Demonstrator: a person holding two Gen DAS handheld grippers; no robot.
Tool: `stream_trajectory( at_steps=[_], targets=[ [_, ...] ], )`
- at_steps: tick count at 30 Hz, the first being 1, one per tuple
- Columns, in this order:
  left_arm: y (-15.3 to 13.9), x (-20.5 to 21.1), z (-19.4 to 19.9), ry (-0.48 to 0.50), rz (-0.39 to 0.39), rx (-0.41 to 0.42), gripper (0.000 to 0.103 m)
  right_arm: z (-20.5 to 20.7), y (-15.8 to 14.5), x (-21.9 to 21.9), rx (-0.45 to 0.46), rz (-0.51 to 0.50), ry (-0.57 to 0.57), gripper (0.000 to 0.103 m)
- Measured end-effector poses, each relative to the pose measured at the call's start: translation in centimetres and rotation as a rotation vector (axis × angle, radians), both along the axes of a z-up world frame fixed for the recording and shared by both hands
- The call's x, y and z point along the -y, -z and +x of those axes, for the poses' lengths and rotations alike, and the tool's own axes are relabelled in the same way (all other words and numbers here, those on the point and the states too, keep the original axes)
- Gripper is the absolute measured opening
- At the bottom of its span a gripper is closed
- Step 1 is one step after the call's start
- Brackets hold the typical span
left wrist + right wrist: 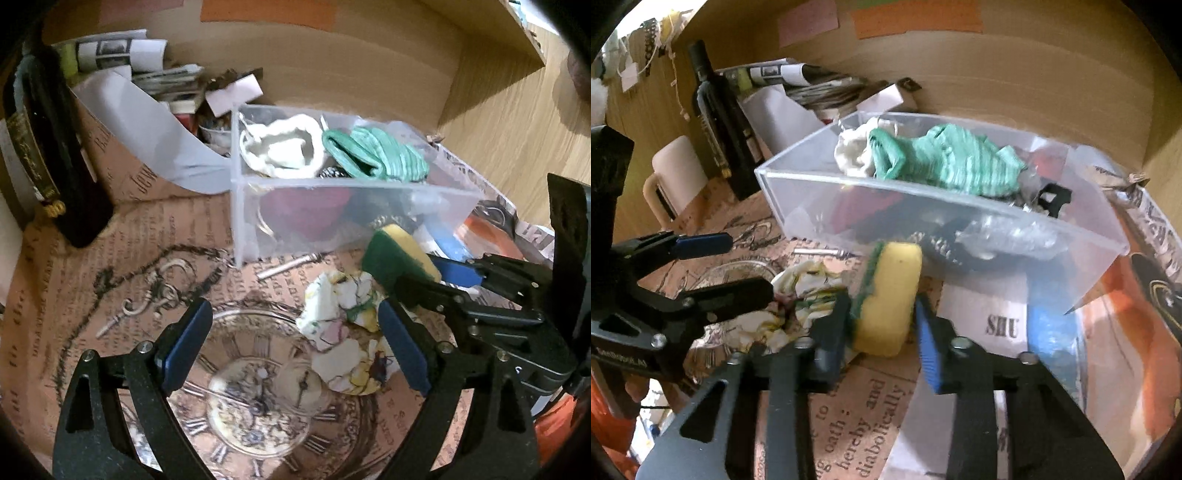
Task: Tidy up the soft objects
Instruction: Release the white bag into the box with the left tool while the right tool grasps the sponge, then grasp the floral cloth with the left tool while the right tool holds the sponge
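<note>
A clear plastic bin (369,206) (960,210) holds a white cloth (284,147) (853,151), a green striped cloth (376,155) (953,166) and a red soft thing (306,214). A crumpled floral cloth (343,328) (798,295) lies on the printed paper in front of the bin. My left gripper (295,347) (738,262) is open, its right finger against the floral cloth. My right gripper (882,317) (428,273) is shut on a yellow sponge (890,295) (399,258) with a green scouring side, held just before the bin's near wall.
A dark bottle (48,155) (720,122) stands at the left, with stacked papers (147,66) behind. A white mug (676,177) sits far left. Orange and blue items (1108,325) lie right of the bin. Wooden walls enclose the back.
</note>
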State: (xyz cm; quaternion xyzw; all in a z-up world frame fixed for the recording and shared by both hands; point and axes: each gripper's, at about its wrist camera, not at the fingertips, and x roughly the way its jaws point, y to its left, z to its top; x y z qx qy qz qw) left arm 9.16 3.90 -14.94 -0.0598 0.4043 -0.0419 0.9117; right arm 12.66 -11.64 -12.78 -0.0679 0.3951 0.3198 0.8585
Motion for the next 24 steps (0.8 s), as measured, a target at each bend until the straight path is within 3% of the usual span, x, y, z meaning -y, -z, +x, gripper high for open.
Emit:
stream_trajectory(
  at_steps=[15,22,24],
  targets=[
    [2.1,5.1,0.8,0.122,0.026,-0.056,0.090,-1.7,-3.0,4.6,0.083,0.055,0.106,0.027],
    [1.6,5.8,0.8,0.142,0.040,-0.044,0.045,-2.0,-3.6,5.7,0.101,0.079,0.138,0.027],
    [1.2,5.8,0.8,0.146,0.026,-0.042,0.040,-2.2,-3.8,5.9,0.108,0.082,0.140,0.027]
  ],
)
